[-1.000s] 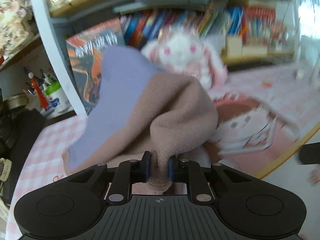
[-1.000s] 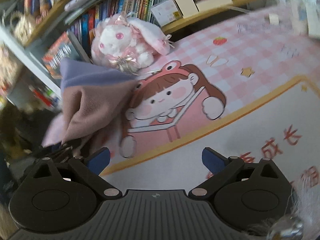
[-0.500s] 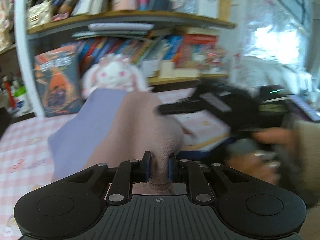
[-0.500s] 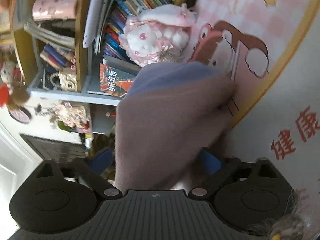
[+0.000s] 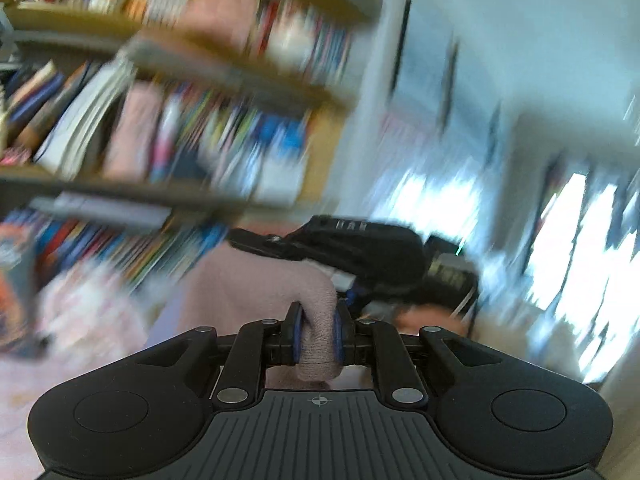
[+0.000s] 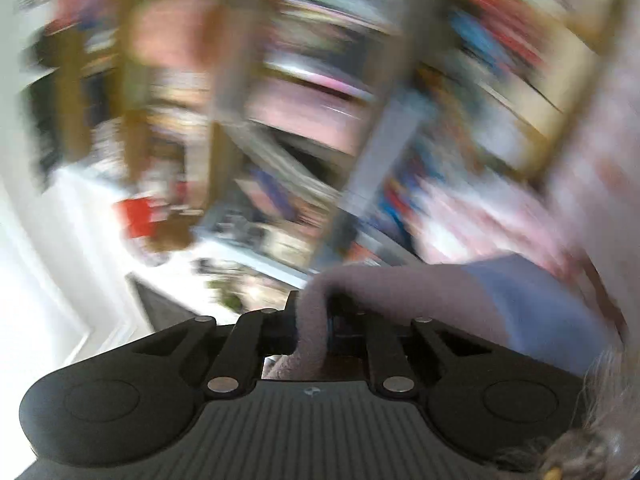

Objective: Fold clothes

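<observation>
A mauve-pink fleece garment with a lavender-blue panel is held up in the air. My left gripper is shut on a bunched fold of it. My right gripper is shut on another edge of the same garment. In the left wrist view the black body of the right gripper shows just beyond the cloth, with a hand under it. Both views are heavily blurred by motion.
A wooden bookshelf full of books fills the background in both views. A pale plush toy shows blurred at lower left. Bright windows are at right.
My right gripper, open before, has closed on the garment's edge. Both grippers have swung upward with the cloth, and the views now point at the shelves instead of the table.
</observation>
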{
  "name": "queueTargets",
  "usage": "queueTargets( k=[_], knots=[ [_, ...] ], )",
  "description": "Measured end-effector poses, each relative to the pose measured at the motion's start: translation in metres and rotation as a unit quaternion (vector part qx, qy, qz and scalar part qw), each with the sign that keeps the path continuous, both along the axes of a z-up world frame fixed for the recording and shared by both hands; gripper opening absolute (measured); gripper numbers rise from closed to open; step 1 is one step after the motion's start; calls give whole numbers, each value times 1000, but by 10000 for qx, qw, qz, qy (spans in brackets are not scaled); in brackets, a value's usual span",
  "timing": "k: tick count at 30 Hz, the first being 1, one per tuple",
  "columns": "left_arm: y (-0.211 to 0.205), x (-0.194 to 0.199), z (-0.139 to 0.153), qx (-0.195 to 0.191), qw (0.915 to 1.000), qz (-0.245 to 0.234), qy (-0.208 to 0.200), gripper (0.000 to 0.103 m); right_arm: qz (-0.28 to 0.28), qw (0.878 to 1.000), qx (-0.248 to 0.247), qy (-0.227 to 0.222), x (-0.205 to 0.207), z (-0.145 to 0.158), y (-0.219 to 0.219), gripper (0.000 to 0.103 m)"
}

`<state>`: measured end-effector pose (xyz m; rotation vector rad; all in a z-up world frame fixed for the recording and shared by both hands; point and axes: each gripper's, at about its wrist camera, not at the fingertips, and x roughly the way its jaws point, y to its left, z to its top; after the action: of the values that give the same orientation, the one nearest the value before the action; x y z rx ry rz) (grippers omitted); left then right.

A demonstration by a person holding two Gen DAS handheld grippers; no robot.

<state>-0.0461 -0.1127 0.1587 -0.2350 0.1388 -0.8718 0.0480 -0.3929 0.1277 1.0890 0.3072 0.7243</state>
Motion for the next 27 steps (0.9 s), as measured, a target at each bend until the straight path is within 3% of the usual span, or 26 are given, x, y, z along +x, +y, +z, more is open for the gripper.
queueTargets(
  k=[3, 5, 6, 7, 9, 10, 12, 13, 15, 17, 20, 23, 27],
  knots=[
    [34, 2, 10, -925, 9949, -242, 319, 14, 156, 9955, -619, -705, -7, 63, 16, 11],
    [56, 6, 3, -1257, 9894, -197, 704, 15, 212, 9912, -1146, -627, -8, 76, 40, 12],
    [65, 8, -7, -1234, 9880, -66, 922, 15, 225, 9883, -1421, -512, -7, 78, 53, 12],
    [73, 11, -22, -1049, 9875, 126, 1174, 15, 247, 9851, -1671, -313, -3, 73, 67, 12],
    [88, 18, -58, -499, 9824, 567, 1707, 15, 349, 9762, -2078, 505, 12, 29, 96, 12],
    [94, 22, -80, -132, 9752, 847, 2040, 14, 429, 9682, -2286, 923, 19, 3, 111, 12],
    [107, 30, -122, 472, 9503, 1435, 2720, 14, 690, 9404, -2791, 1815, 33, -66, 141, 11],
    [117, 33, -134, 519, 9425, 1599, 2890, 14, 788, 9244, -2991, 2231, 37, -97, 155, 11],
    [138, 39, -156, 568, 9260, 1917, 3201, 14, 926, 9079, -3145, 2611, 40, -137, 178, 11],
    [157, 43, -163, 616, 9181, 2047, 3336, 14, 1001, 8992, -3261, 2739, 41, -155, 199, 11],
    [173, 49, -164, 942, 9130, 2186, 3313, 14, 966, 8953, -3547, 2515, 52, -160, 228, 14],
    [189, 55, -169, 1137, 9049, 2373, 3346, 14, 1013, 8901, -3744, 2393, 58, -160, 248, 25],
    [215, 69, -186, 1212, 8855, 2760, 3535, 14, 1160, 9003, -3572, 2201, 41, -153, 248, 42]
  ],
)
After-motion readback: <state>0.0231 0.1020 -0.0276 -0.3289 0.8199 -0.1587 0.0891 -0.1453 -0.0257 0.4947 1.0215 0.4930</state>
